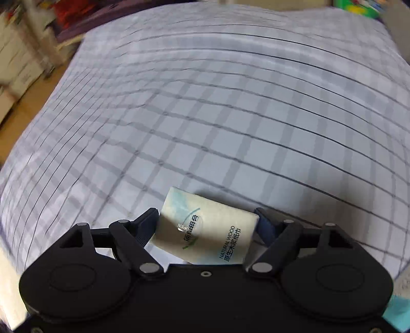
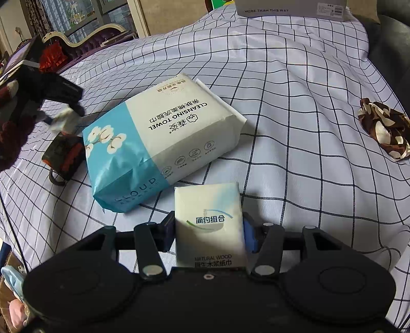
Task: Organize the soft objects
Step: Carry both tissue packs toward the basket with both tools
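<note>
My left gripper (image 1: pixel 206 220) is shut on a small white tissue pack (image 1: pixel 205 228), held tilted above the checked bedsheet (image 1: pixel 230 115); the view is blurred by motion. My right gripper (image 2: pixel 208 228) is shut on another small white tissue pack (image 2: pixel 208 222) with blue-green print, held just in front of a large blue-and-white cleansing towel pack (image 2: pixel 164 141) lying on the sheet (image 2: pixel 294 128). The left gripper (image 2: pixel 64 115) with its pack shows at the far left of the right wrist view.
A brown-and-cream patterned cloth (image 2: pixel 384 128) lies at the right. A dark red-and-black pouch (image 2: pixel 64 156) lies left of the towel pack. A grey box (image 2: pixel 292 9) stands at the back. Furniture (image 2: pixel 84 38) lines the far left.
</note>
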A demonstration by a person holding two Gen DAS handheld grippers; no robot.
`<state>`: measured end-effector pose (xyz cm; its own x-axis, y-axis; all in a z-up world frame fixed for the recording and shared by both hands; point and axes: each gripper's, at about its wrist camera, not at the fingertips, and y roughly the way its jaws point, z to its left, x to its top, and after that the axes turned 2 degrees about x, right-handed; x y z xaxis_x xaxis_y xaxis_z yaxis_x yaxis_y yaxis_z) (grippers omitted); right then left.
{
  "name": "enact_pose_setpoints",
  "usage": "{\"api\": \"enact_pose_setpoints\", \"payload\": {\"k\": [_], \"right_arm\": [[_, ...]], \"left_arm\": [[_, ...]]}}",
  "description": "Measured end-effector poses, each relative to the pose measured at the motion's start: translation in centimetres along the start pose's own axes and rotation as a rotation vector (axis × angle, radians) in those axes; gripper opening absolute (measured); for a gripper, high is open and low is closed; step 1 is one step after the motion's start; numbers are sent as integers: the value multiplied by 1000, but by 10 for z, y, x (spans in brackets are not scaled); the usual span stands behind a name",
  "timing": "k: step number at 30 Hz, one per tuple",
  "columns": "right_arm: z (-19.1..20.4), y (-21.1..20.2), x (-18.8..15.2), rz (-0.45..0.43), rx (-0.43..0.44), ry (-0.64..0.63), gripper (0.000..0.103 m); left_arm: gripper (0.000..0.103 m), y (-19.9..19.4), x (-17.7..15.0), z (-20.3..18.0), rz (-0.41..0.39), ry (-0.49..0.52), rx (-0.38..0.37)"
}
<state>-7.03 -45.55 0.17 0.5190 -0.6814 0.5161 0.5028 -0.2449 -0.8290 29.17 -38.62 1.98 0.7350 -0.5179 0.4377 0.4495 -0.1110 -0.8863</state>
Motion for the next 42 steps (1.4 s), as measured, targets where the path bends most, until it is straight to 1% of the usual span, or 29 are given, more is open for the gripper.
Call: {"api": "enact_pose_setpoints", "payload": {"k": [4, 6, 9, 14, 17, 19, 23, 26, 29, 32, 35, 37, 42], "right_arm": [[1, 0, 0, 1, -5, -6, 51], [2, 1, 0, 1, -11, -12, 51], [3, 0, 0, 3, -16, -19, 51], [4, 0, 0, 5, -18, -21, 51], [2, 0, 1, 7, -12, -16, 52], [1, 0, 1, 10, 4, -13, 52], [2, -1, 2, 12, 16, -22, 51], [8, -5, 0, -9, 22, -58, 51], [17, -10, -4, -24, 36, -120, 51], [24, -11, -5, -23, 39, -173, 51], [28, -14, -7, -29, 46, -202, 51], [29, -16, -7, -31, 54, -212, 51], [30, -13, -6, -10, 43, -222, 51]], "left_arm": [[76, 2, -2, 46, 22, -155, 27], [76, 3, -5, 69, 28, -217, 55], [75, 4, -19, 92, 46, -258, 96], [75, -4, -59, 114, 105, -292, 84], [75, -15, -83, 116, 129, -295, 69], [75, -23, -97, 114, 136, -293, 44], [75, -45, -127, 106, 122, -295, -5], [75, -61, -151, 97, 109, -292, -32], [75, -78, -175, 88, 89, -295, -46], [75, -90, -196, 86, 76, -296, -25], [75, -97, -219, 90, 89, -326, -28], [75, -100, -235, 98, 94, -361, -38], [75, -111, -273, 122, 93, -466, -19]]}}
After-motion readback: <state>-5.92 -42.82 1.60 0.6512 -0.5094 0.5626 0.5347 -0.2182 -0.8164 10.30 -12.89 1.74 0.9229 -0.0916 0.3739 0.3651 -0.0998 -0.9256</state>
